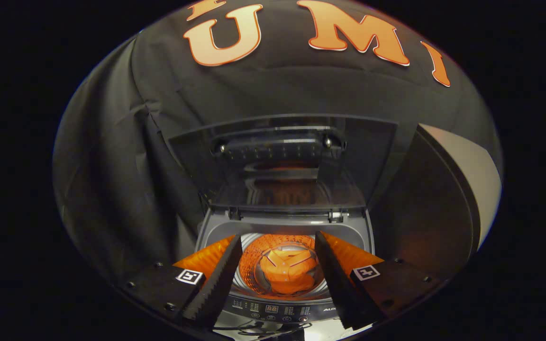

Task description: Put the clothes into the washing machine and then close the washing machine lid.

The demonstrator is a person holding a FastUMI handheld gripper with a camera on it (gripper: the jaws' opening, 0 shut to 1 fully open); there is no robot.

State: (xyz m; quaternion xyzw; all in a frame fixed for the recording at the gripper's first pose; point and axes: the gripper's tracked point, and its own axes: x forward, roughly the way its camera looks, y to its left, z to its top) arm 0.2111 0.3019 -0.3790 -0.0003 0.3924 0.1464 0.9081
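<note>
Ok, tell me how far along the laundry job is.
No clothes can be made out in the drum; it looks bare down to the ribbed plate at its bottom. The lid stands raised behind the opening, so closing is still to do. The gripper is open above the drum with nothing between its fingers. Whether loading is done cannot be told from this view.

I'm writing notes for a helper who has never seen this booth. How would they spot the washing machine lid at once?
Start at the washing machine standing against the black cloth wall, its drum open beyond the open tool. The lid stands raised at the machine's back edge. It is the dark see-through panel with a handle near its top.
</note>
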